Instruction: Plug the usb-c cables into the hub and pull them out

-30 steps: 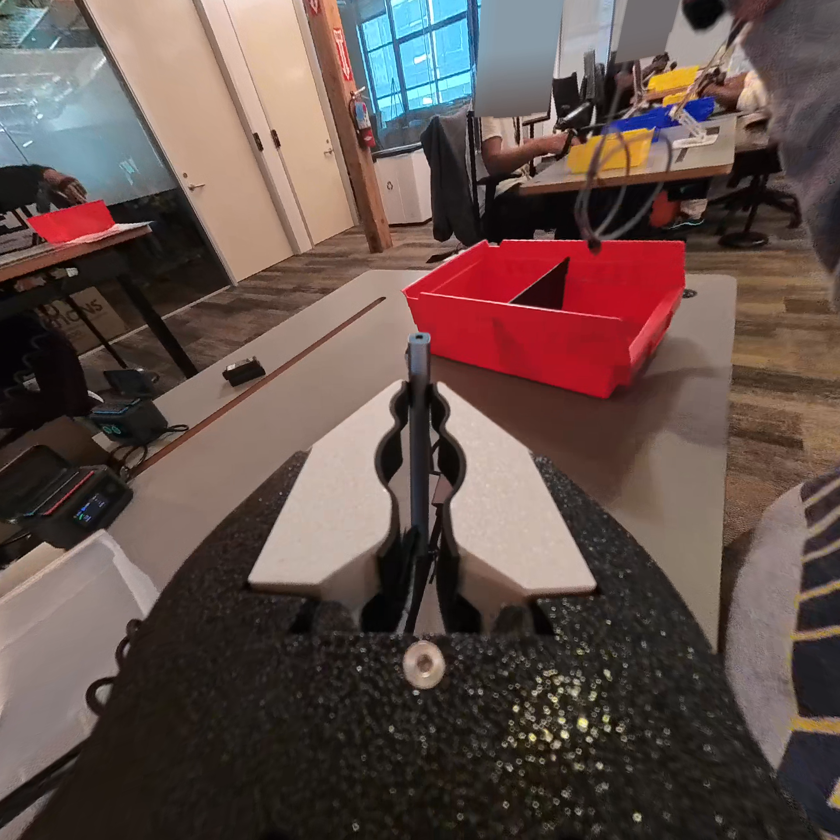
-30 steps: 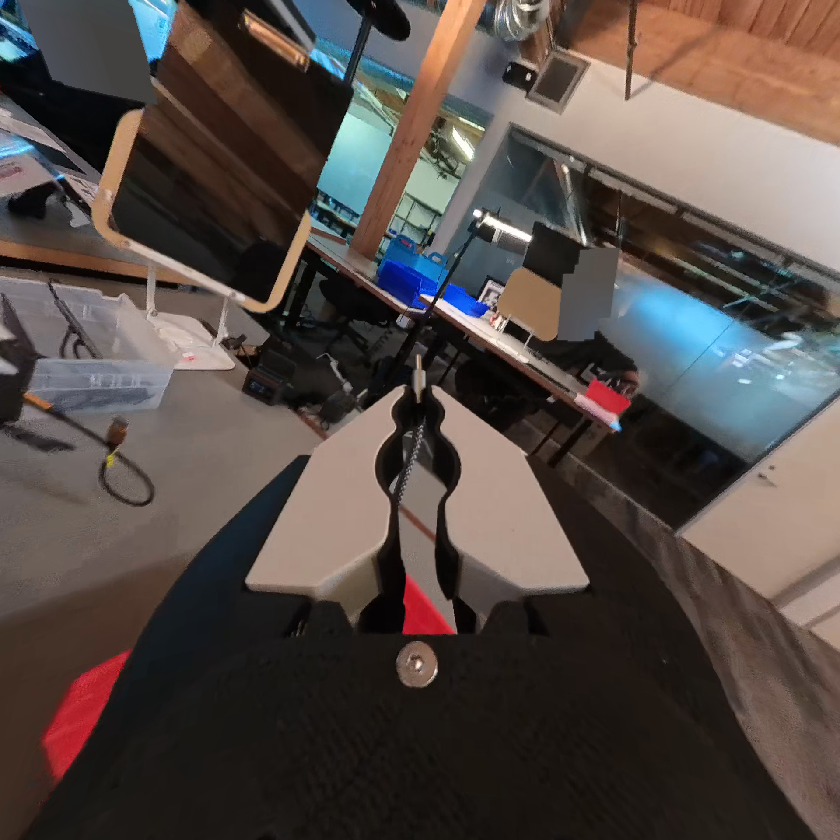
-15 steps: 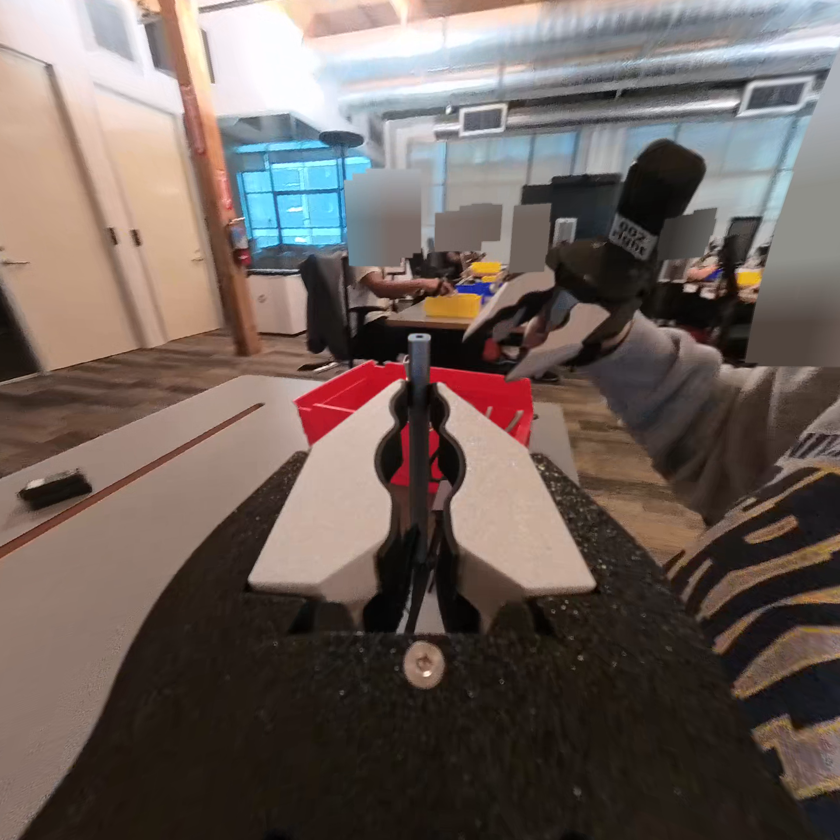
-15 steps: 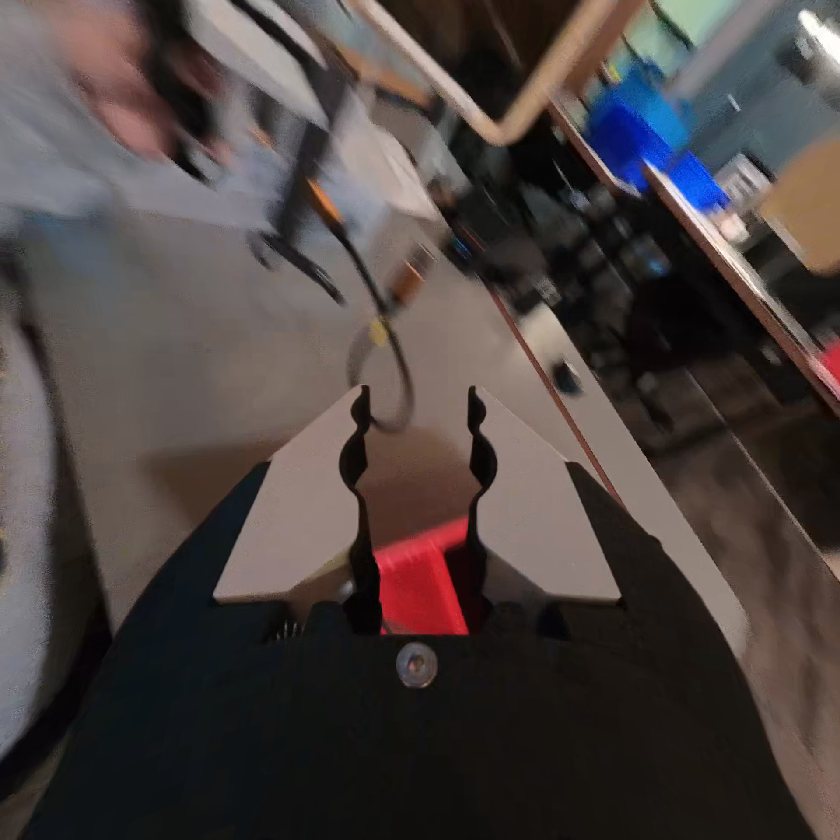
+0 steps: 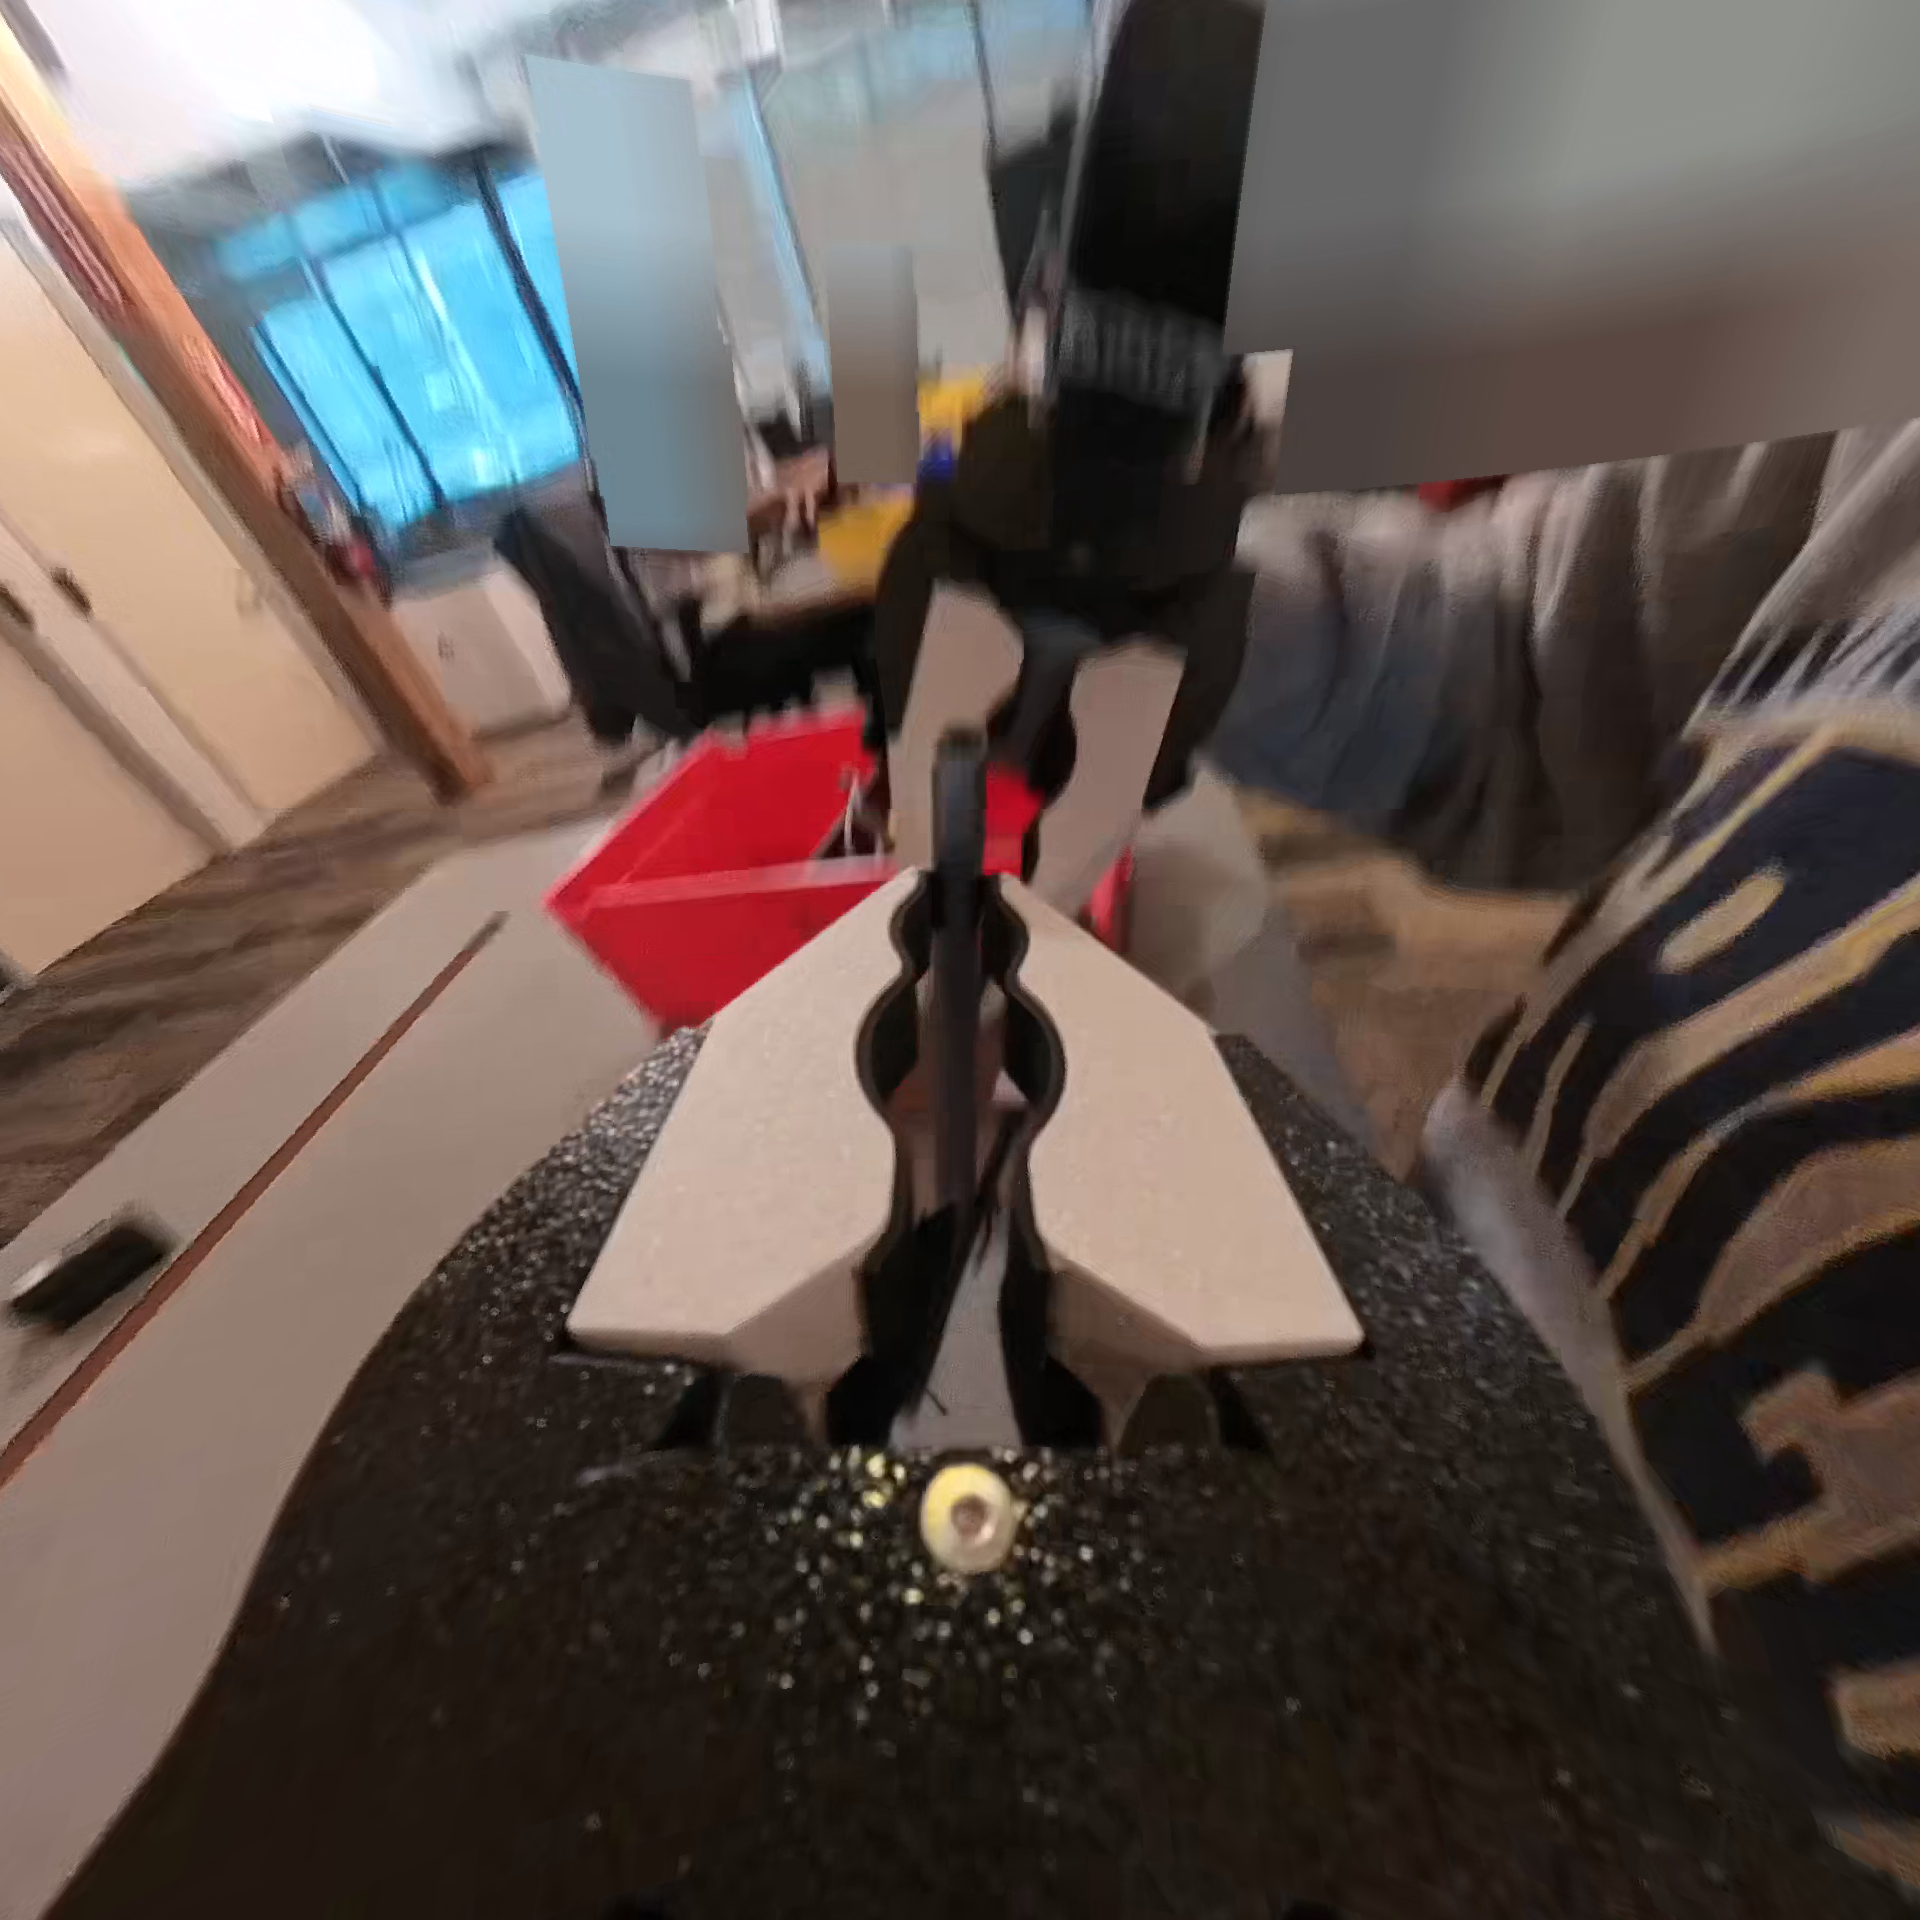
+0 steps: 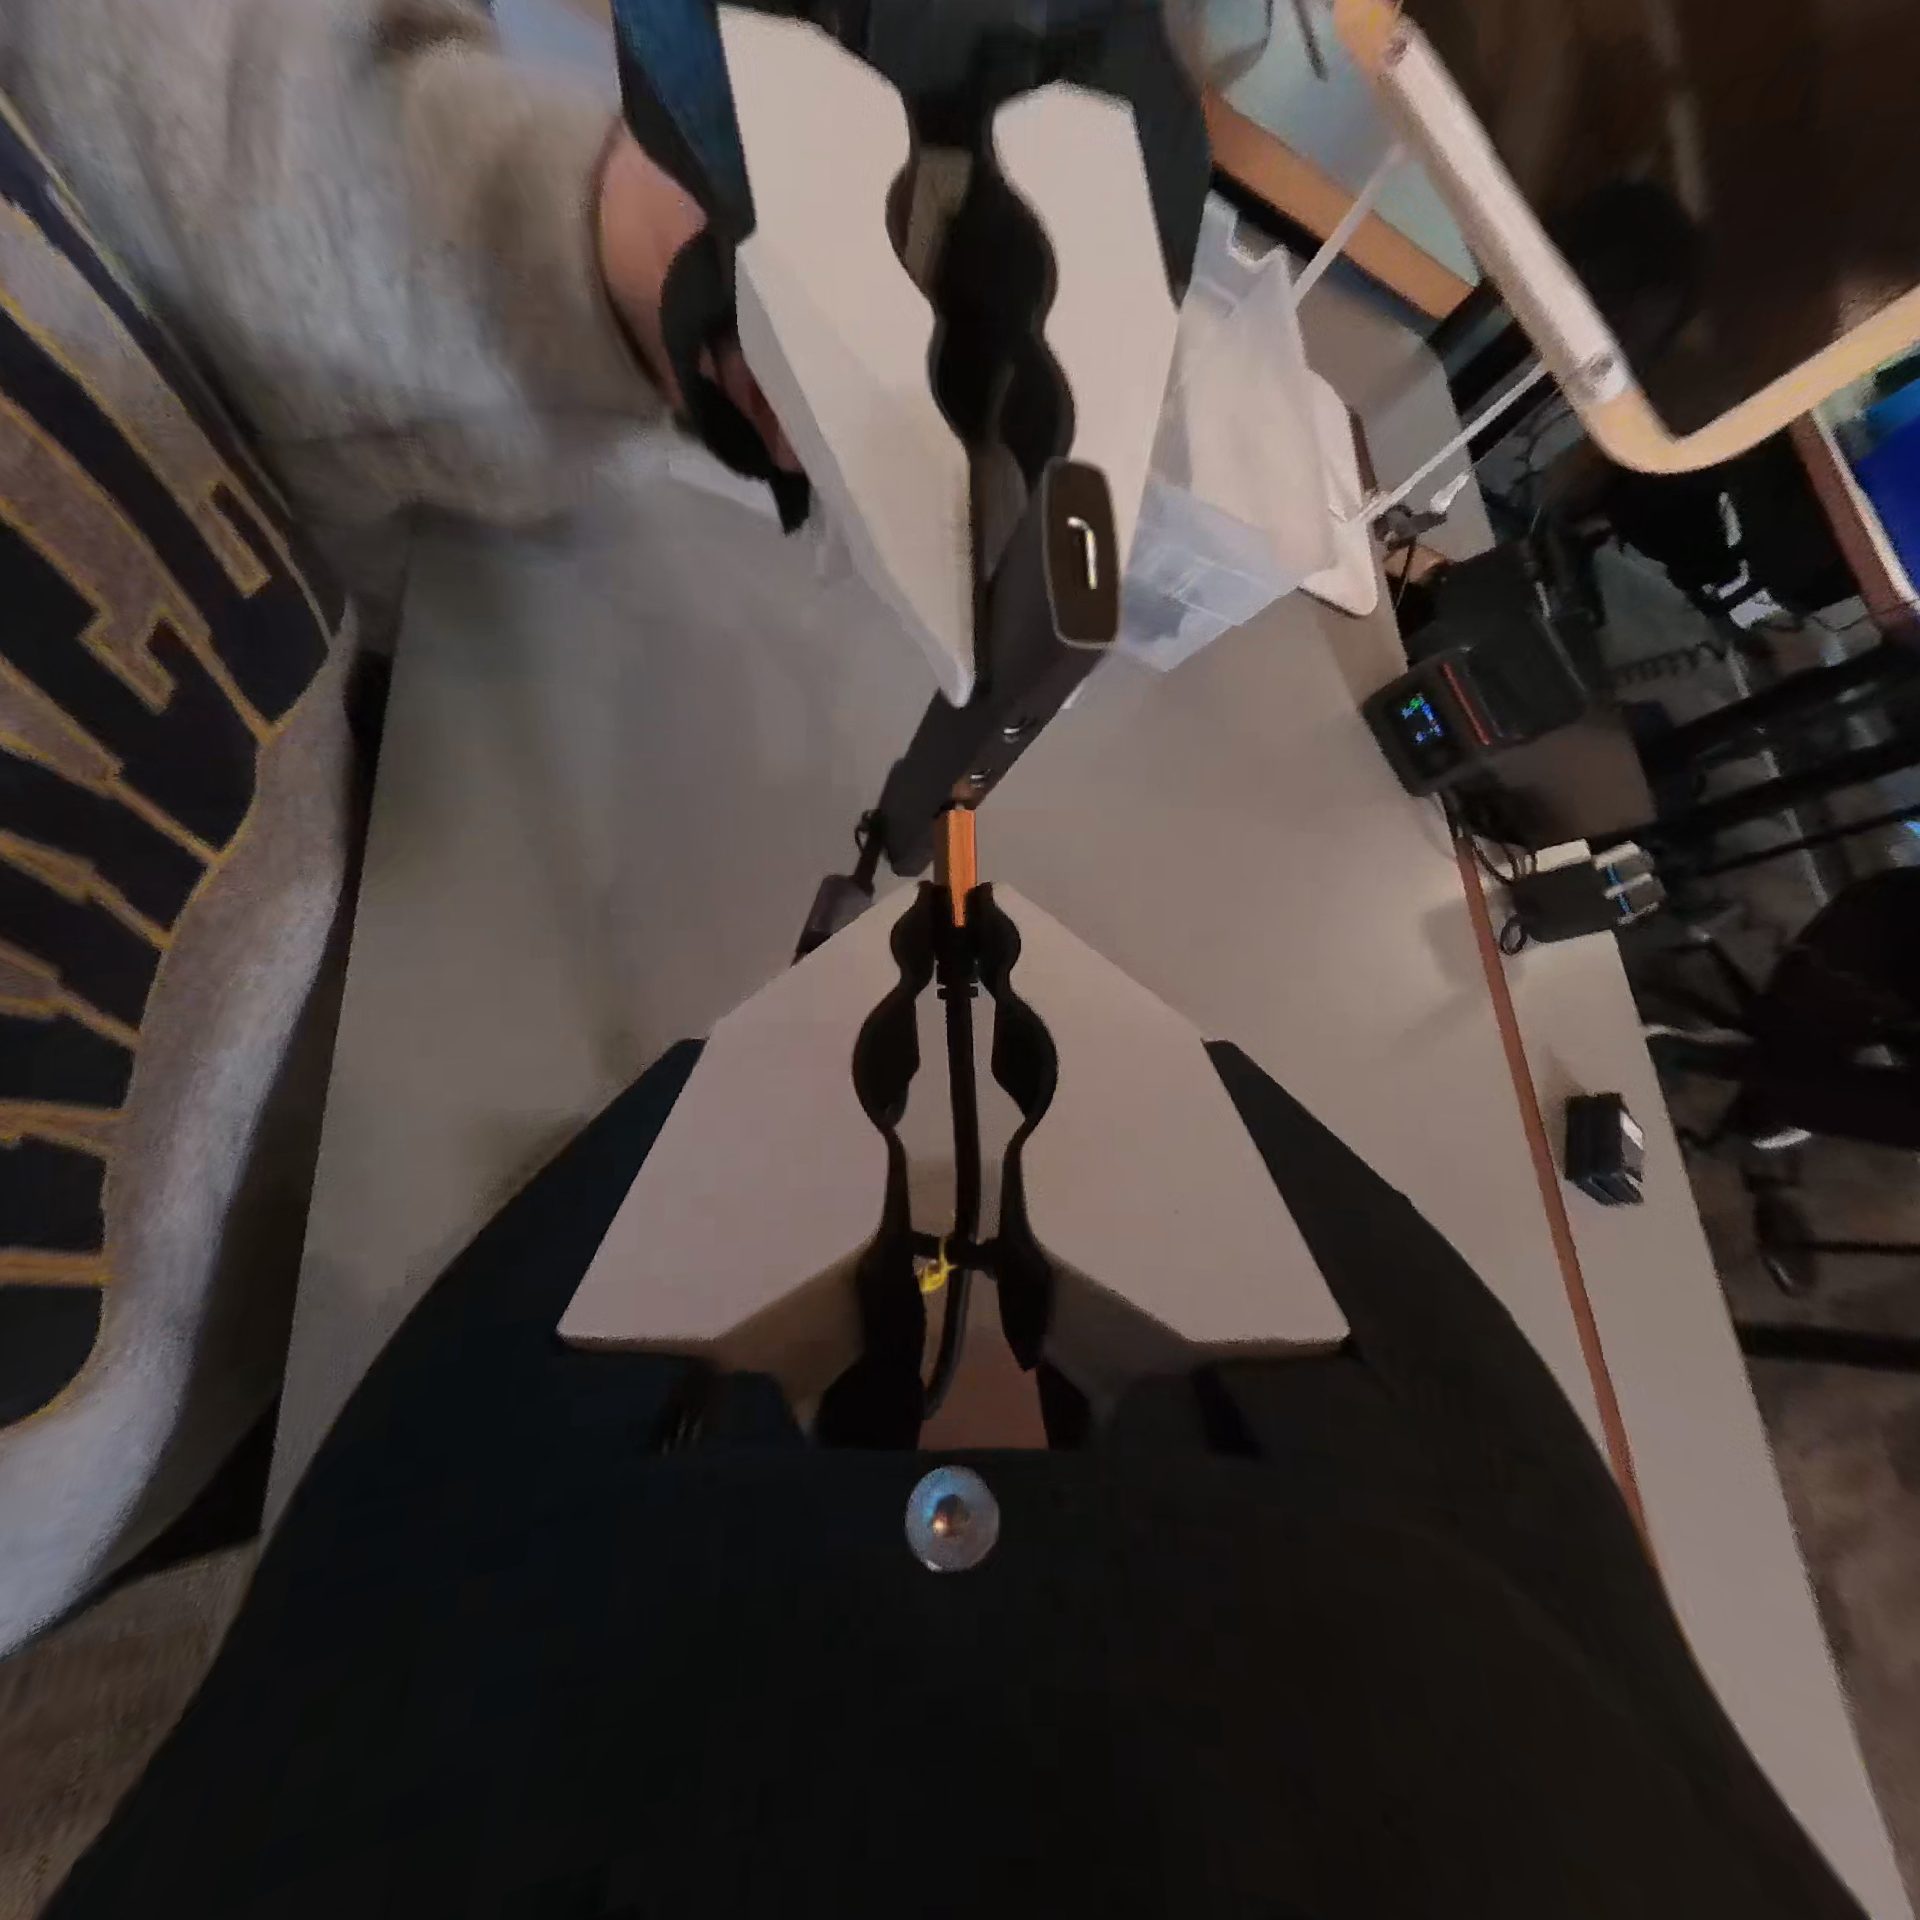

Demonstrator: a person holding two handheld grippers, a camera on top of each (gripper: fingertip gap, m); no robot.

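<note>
Right gripper (image 6: 957, 906) fingers pinch the orange plug (image 6: 957, 868) against the hub (image 6: 1023, 649) (clamped in left gripper (image 5: 960, 883) fingers).

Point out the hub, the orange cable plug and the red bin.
hub (image 6: 1081, 551), right wrist view, on its end face.
orange cable plug (image 6: 957, 862), right wrist view, mid-shell.
red bin (image 5: 717, 925), left wrist view, near wall.

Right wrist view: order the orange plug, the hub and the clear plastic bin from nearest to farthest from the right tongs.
1. Orange plug, clamped at the right tongs' tips.
2. Hub, just ahead, held by the left tongs.
3. Clear plastic bin, beyond, to the right.
</note>
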